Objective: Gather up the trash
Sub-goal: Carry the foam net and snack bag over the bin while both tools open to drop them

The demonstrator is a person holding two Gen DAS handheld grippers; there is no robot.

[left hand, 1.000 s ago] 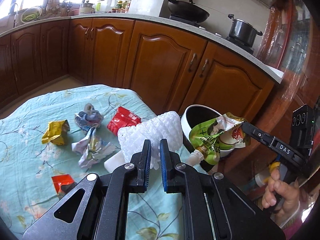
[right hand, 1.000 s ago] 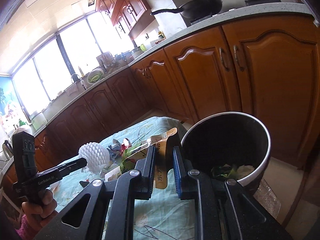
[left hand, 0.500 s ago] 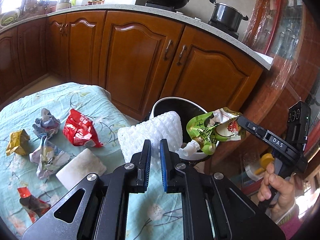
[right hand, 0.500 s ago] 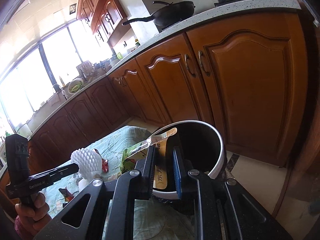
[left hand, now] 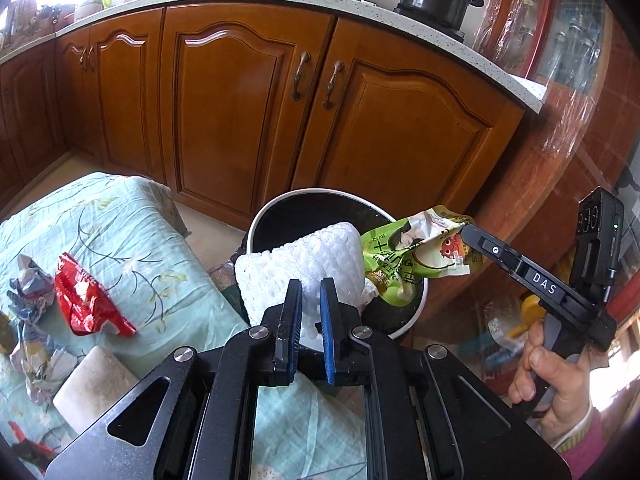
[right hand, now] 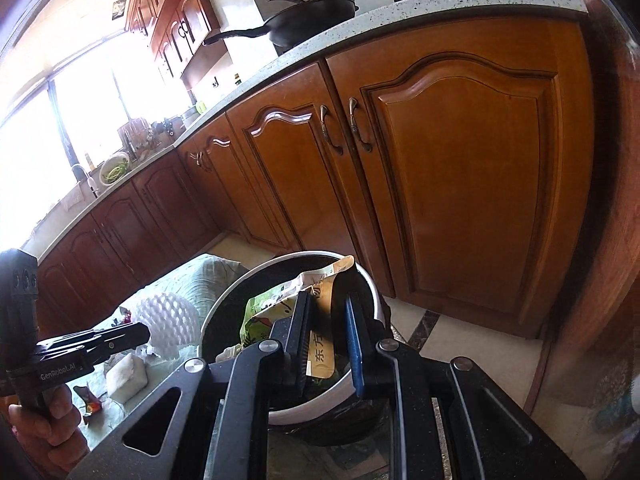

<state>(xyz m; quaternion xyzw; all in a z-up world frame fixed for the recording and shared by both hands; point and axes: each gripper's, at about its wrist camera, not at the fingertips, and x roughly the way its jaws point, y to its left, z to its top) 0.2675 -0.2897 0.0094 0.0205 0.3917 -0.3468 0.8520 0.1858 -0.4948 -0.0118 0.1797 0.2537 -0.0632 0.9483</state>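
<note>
My left gripper (left hand: 310,286) is shut on a white foam net (left hand: 304,256), which hangs over the near rim of the trash bin (left hand: 316,193), a white-rimmed pail with a black inside. From the right comes my right gripper (left hand: 464,233), shut on a green snack bag (left hand: 400,260) that dangles above the bin's right side. In the right wrist view the right gripper (right hand: 329,312) pinches that snack bag (right hand: 268,308) over the bin (right hand: 370,280). The left gripper (right hand: 138,332) and its foam net (right hand: 168,316) sit at the bin's left edge.
A table with a teal flowered cloth (left hand: 120,220) carries a red wrapper (left hand: 86,304), crumpled paper (left hand: 30,288), a white block (left hand: 92,380) and more scraps. Wooden cabinets (left hand: 248,92) stand close behind the bin. A hand (left hand: 548,376) holds the right gripper's handle.
Both grippers have swung right and forward from the table to the bin. The foam net and the snack bag now hang over its mouth, and both grips are unchanged.
</note>
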